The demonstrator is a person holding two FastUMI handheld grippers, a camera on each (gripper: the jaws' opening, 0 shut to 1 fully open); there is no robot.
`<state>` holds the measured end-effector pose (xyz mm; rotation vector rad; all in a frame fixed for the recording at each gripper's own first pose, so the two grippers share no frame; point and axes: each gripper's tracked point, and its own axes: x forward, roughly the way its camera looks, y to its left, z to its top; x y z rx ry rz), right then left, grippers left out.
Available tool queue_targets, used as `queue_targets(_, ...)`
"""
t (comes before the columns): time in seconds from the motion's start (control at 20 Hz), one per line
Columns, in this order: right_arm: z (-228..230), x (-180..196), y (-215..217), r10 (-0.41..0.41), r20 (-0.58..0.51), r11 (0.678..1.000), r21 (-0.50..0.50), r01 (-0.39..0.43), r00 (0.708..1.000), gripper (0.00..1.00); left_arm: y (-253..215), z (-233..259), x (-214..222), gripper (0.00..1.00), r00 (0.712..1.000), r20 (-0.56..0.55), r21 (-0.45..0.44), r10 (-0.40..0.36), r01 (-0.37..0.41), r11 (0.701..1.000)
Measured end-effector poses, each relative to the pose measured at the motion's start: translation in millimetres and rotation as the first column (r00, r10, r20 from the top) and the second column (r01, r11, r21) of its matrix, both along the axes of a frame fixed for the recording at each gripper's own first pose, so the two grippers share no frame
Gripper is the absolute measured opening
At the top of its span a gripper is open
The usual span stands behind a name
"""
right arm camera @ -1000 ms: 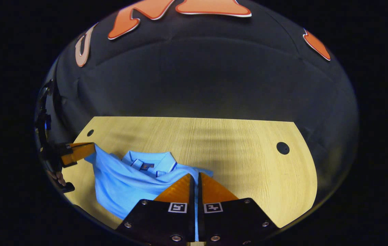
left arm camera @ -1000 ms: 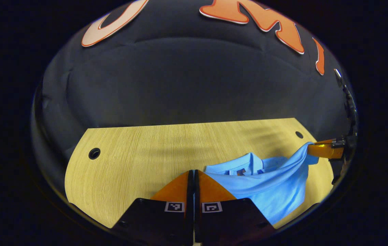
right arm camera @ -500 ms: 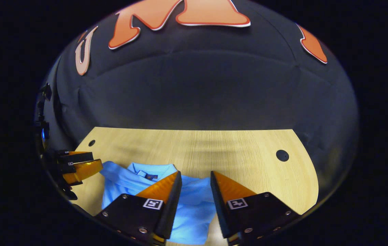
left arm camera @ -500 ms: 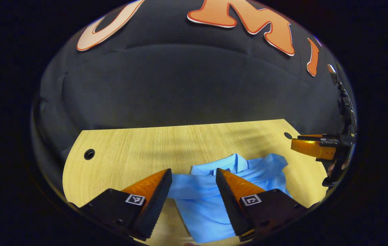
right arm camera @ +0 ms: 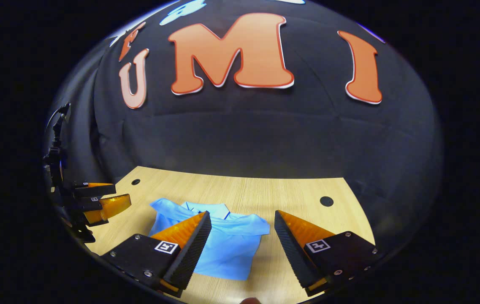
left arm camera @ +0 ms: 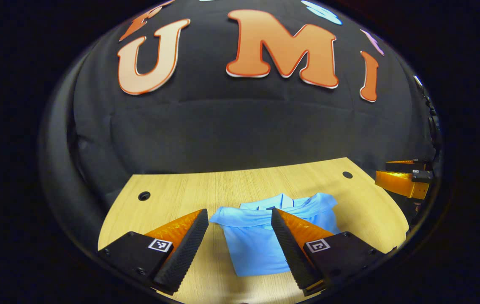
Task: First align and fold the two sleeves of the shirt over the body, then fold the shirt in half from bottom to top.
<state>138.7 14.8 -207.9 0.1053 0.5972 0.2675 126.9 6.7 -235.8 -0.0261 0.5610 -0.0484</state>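
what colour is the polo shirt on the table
Light blue; the polo shirt shows best in the left gripper view.

Polo shirt [left arm camera: 261, 245] reads plain light blue with a small dark patch inside my view of its collar [right arm camera: 208, 207]. Table [left arm camera: 172, 198] is pale yellow wood with fine straight grain and black round holes [right arm camera: 326, 201]. Booth wall [left arm camera: 231, 126] is black.

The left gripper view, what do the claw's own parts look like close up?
The left claw has two wedge-shaped fingers with ridged inner faces, each on a black block with screws and a small square black-and-white marker.
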Motion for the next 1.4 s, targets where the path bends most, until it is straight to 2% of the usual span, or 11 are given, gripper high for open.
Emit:
queue_targets(0.35, 67, -84, -34, 0.008, 0.142, 1.0, 0.008, -0.01, 0.99, 0.94, -19, 95, -87, 0.96, 0.977, 0.213, 0.02, 0.019, -0.023, 1.0)
queue_targets(0.7, 119, -154, -66, -0.01, 0.256, 1.0, 0.024, 0.004, 0.967, 0.96, -27, 155, -158, 0.98, 0.942, 0.328, 0.025, 0.067, -0.08, 0.996)
queue_targets(0.9, 130, -178, -84, -0.042, 0.298, 0.998, 0.046, 0.03, 0.954, 0.96, -34, 176, -203, 0.97, 0.918, 0.387, 0.028, 0.088, -0.107, 0.994)
queue_targets(1.0, 134, -189, -88, -0.051, 0.317, 0.998, 0.057, 0.034, 0.947, 0.96, -48, 181, -221, 0.98, 0.908, 0.414, 0.032, 0.065, -0.086, 0.996)
queue_targets(1.1, 129, -201, -88, -0.039, 0.303, 0.998, 0.059, 0.022, 0.952, 0.96, -48, 187, -239, 0.99, 0.897, 0.437, 0.053, 0.068, -0.101, 0.993)
queue_targets(1.2, 128, -209, -89, -0.034, 0.303, 0.998, 0.059, 0.017, 0.952, 0.96, -51, 191, -250, 1.0, 0.888, 0.453, 0.064, 0.074, -0.115, 0.991)
queue_targets(1.4, 131, -215, -91, -0.029, 0.321, 0.999, 0.044, 0.016, 0.947, 0.96, -58, 196, -262, 0.97, 0.884, 0.465, 0.062, 0.053, -0.092, 0.994)
